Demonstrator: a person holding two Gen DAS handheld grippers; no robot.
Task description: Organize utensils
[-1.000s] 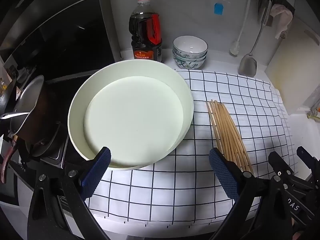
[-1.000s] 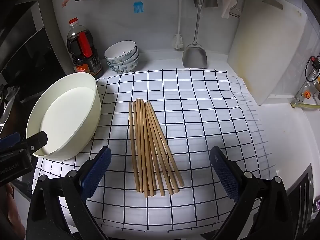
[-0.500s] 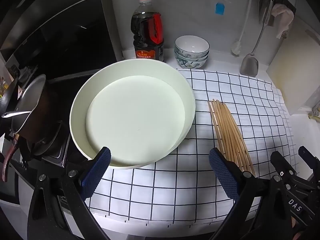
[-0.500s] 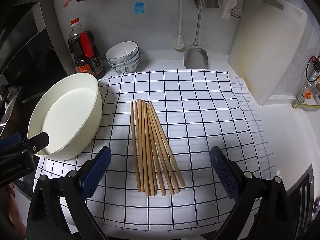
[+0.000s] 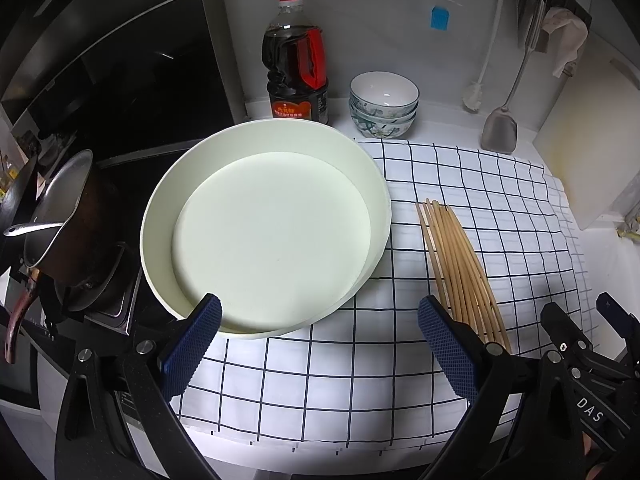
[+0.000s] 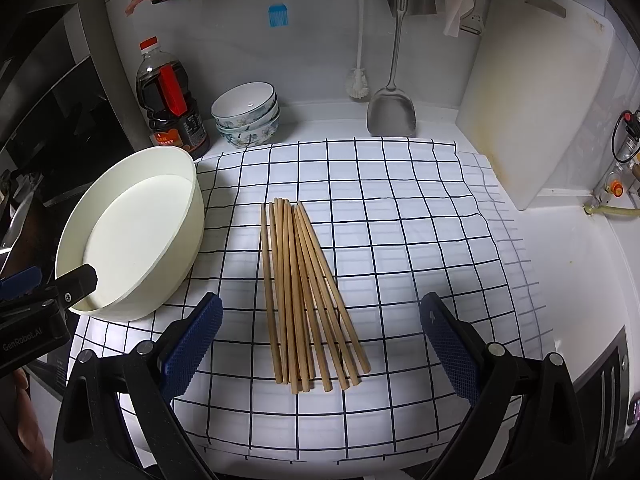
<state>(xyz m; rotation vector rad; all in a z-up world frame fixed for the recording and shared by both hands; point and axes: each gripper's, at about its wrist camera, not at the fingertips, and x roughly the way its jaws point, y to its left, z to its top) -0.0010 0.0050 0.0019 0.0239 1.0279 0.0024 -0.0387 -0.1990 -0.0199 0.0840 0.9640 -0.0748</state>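
**Wood, cloth, plastic and steel on a glossy counter**

The chopsticks (image 6: 308, 300) are bare, matt, pale wood. They lie on a white cloth (image 6: 400, 240) with a thin dark grid, soft and slightly creased. The cream tub (image 5: 160, 208) looks like smooth, matt plastic. The stacked bowls (image 6: 246, 114) are glazed and shiny. The spatula (image 6: 392, 112) is brushed metal. Each claw carries knurled blue pads (image 6: 192, 344) on black plastic arms.

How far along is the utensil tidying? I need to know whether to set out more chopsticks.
Nothing looks done yet: the chopsticks all lie fanned on the checked cloth, and the white basin is empty. Nothing is in hand either: the right gripper is open with the bundle's near ends between its fingers, and the left gripper is open at the basin's near rim. Gathering the sticks is all left.
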